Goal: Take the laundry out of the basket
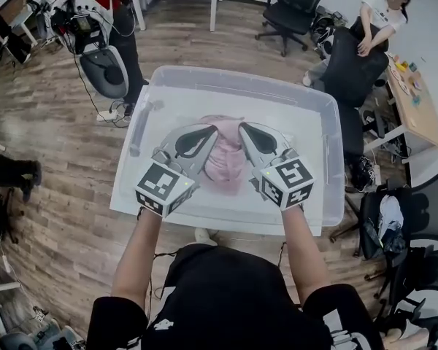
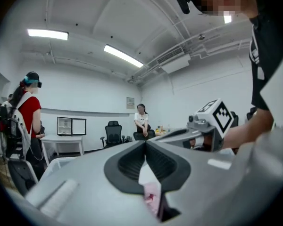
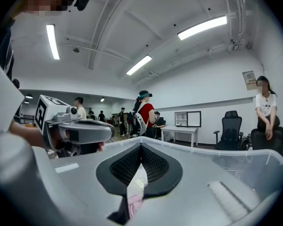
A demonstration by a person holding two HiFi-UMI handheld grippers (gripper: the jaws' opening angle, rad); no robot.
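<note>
Wood-plank floor [image 1: 58,195] is running through an office with black chairs [image 1: 296,6] and a desk [image 1: 416,108]. A clear basket [image 1: 233,77] is sitting at frame centre. Pink laundry [image 1: 226,170] is lying mid-basket, showing between and under the left gripper [image 1: 213,127] and right gripper [image 1: 242,125]. Both are pointing up-frame with jaws pressed together, with no clear grip on the cloth. 2 forearms [image 1: 140,250] are reaching up from the lower edge.
</note>
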